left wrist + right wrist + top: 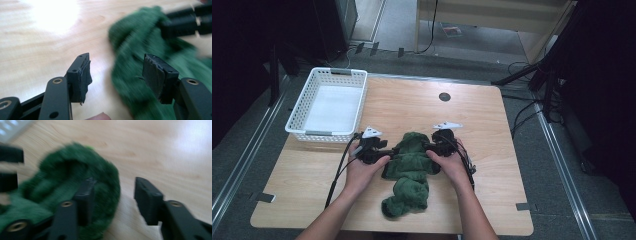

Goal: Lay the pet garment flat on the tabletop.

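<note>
Bare forearms entering from the bottom edge of the high view, 1 hand on each gripper. Left hand point(362, 172) wrapped around the left gripper point(388, 151), just left of a crumpled green towel point(409, 172). Right hand point(453, 167) on the right gripper point(428, 146), at the towel's upper right edge. Both grippers pointed inward toward each other across the cloth.

Seen along the left gripper point(116, 75): jaws spread wide, bare wood between them, green towel point(140, 55) blurred and lying under and beyond the jaw at the right of that view. Nothing pinched. Other gripper's black jaws farther off, at the towel's far edge.

Seen along the right gripper point(112, 195): jaws also spread apart, 1 jaw lying over the rumpled towel point(62, 177), the other over bare tabletop. Whether that jaw touches the cloth, unclear through the blur.

Towel bunched near the middle of the wooden table point(482, 115), toward the near edge. White slotted basket point(302, 107) at the far left corner, well apart from the towel. Small dark round disc point(444, 97) near the far edge.
</note>
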### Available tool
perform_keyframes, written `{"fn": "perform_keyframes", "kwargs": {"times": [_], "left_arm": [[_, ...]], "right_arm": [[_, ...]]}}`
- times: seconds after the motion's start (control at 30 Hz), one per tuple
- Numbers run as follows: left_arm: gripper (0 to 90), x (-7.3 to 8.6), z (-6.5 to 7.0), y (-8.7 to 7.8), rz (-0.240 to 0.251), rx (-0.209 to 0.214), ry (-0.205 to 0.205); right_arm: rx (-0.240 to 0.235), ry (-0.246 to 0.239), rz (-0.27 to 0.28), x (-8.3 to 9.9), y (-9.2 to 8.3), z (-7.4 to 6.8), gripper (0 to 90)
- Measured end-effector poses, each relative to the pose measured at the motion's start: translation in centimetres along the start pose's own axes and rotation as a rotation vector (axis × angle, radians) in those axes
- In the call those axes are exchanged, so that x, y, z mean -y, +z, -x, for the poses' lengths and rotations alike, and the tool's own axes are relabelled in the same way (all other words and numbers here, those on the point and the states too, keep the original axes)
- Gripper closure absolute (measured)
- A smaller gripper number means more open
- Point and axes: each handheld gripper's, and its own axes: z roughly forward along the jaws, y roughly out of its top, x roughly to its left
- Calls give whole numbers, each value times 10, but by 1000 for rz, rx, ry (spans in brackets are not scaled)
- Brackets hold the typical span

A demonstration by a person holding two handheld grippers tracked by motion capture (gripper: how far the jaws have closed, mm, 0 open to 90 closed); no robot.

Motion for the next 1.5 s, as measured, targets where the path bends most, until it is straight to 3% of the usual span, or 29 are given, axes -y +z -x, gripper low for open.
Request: {"fn": "perform_keyframes", "kwargs": {"times": [0.07,0.13,0.23,0.3,0.37,0.43,0.5,0.57,0.6,0.67,0.77,0.83,0.9,1.0,1.07,1.17,1.23,1.3,1.37,1.4,1.43,1.47,1.5], "left_arm": [[434,-3,2,9,-26,-19,34],[522,-5,4,18,-55,-28,76],[792,-9,3,18,-46,-14,50],[900,-12,-1,17,-30,-53,50],[900,-13,-7,18,-27,-102,35],[900,-11,-13,20,-44,-127,17],[876,-11,-15,20,-33,-72,-21],[697,-13,-14,21,-4,29,-52],[629,-14,-12,22,1,51,-52],[515,-18,-5,29,-1,36,-13],[463,-25,3,41,-19,31,19],[444,-29,6,48,-45,34,42],[453,-30,10,55,-60,29,78],[622,-29,15,60,-78,10,131],[793,-29,15,59,-87,-24,136],[873,-28,11,54,-73,-78,139],[872,-27,8,50,-60,-84,139],[871,-24,8,50,-76,-96,167],[854,-22,9,49,-87,-84,183],[809,-22,9,49,-89,-73,175],[721,-23,7,47,-94,-26,153],[645,-23,6,44,-89,8,155],[605,-23,5,41,-83,13,173]], "right_arm": [[-18,38,-40,3,4,4,702],[-19,30,-27,6,4,6,824],[8,-24,47,6,-4,5,883],[43,-92,134,4,-16,2,890],[94,-132,181,3,-24,0,896],[130,-146,192,5,-29,0,897],[108,-148,151,13,-27,3,881],[82,-155,122,19,-24,5,811],[78,-145,115,21,-23,7,776],[55,-89,128,23,-23,12,681],[5,-7,141,24,-23,19,624],[6,6,127,24,-23,21,634],[-15,24,114,25,-21,25,697],[-42,35,106,25,-19,26,827],[-28,14,112,26,-20,24,873],[11,-53,135,27,-24,20,894],[30,-82,140,30,-25,21,897],[24,-100,116,33,-23,22,897],[50,-125,86,36,-20,21,879],[60,-125,76,36,-20,21,835],[58,-115,68,36,-21,22,756],[49,-103,58,35,-24,24,677],[40,-99,62,34,-28,27,632]]}}
